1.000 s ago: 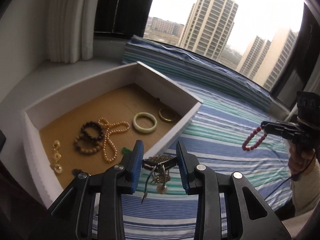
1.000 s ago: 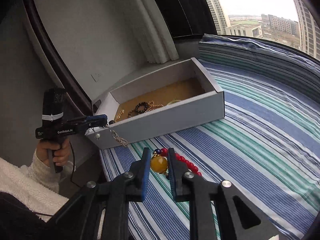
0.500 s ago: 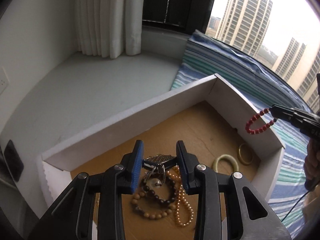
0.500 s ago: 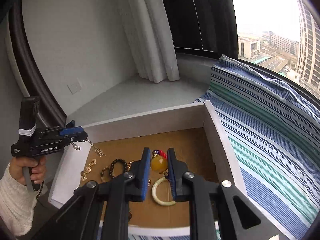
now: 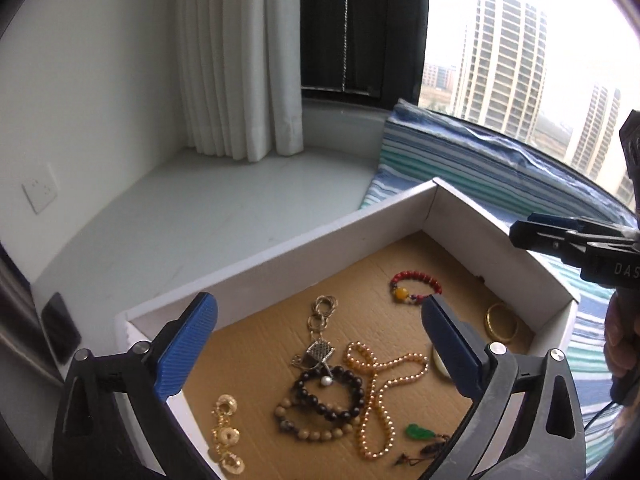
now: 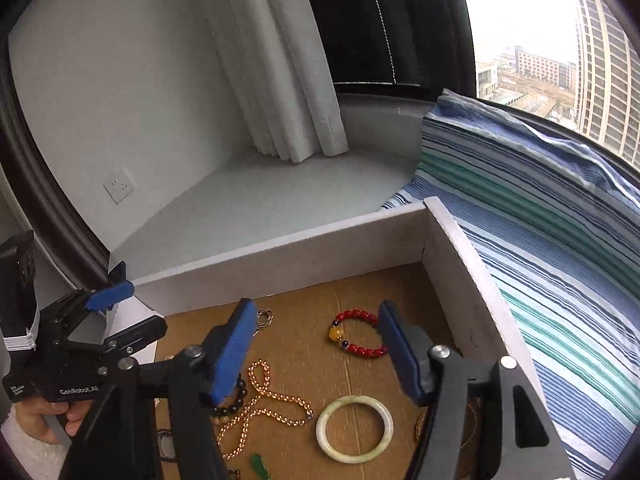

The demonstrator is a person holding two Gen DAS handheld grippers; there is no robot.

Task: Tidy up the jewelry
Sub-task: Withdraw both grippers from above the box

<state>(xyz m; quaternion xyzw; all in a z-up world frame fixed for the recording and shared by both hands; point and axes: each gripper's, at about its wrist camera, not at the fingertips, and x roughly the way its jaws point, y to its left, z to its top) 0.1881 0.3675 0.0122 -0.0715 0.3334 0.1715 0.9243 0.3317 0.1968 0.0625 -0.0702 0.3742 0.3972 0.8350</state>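
Both sets of jaws are spread wide with nothing in them, left gripper (image 5: 318,346) and right gripper (image 6: 316,350) hanging over the box (image 5: 280,264). Red bead bracelet (image 6: 358,334) lies on the cardboard floor. Only the left view catches the silver chain (image 5: 320,334); the jade bangle (image 6: 355,428) shows whole only in the right.

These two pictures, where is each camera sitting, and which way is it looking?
Left wrist: sits on the left gripper, looking down into the white box; the other gripper and a hand show at right.
Right wrist: sits on the right gripper, looking into the box from its other side; the left gripper and hand show at left.
Shared: the red bead bracelet, gold bead necklace, curtain.
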